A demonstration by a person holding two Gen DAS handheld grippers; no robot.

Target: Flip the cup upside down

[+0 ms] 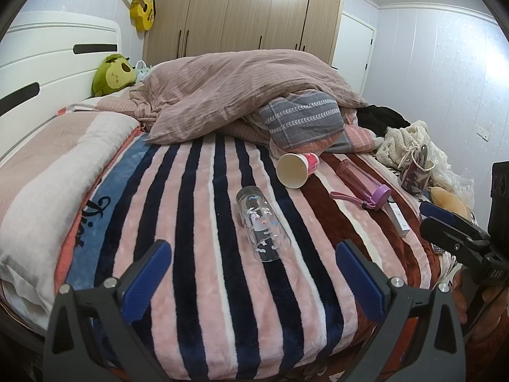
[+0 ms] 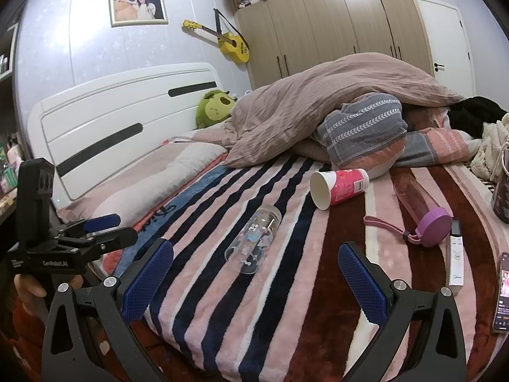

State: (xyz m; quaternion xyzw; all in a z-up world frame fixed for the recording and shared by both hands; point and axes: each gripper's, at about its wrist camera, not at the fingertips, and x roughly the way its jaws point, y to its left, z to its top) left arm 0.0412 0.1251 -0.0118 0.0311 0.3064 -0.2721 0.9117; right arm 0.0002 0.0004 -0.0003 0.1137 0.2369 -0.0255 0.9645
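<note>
A clear glass cup with cartoon prints (image 1: 263,222) lies on its side on the striped blanket, its open mouth toward me; it also shows in the right wrist view (image 2: 253,239). A pink-and-white paper cup (image 1: 297,169) lies on its side farther back, also in the right wrist view (image 2: 337,187). My left gripper (image 1: 253,262) is open and empty, just short of the glass cup. My right gripper (image 2: 256,265) is open and empty, close to the glass cup's mouth. Each gripper shows at the edge of the other's view.
A purple-lidded pink bottle (image 2: 423,205) with a strap lies right of the cups. A white remote (image 2: 455,261) and a phone (image 2: 502,296) lie at the bed's right. A heaped duvet (image 1: 241,95), green plush (image 1: 114,74) and white headboard (image 2: 121,117) stand behind.
</note>
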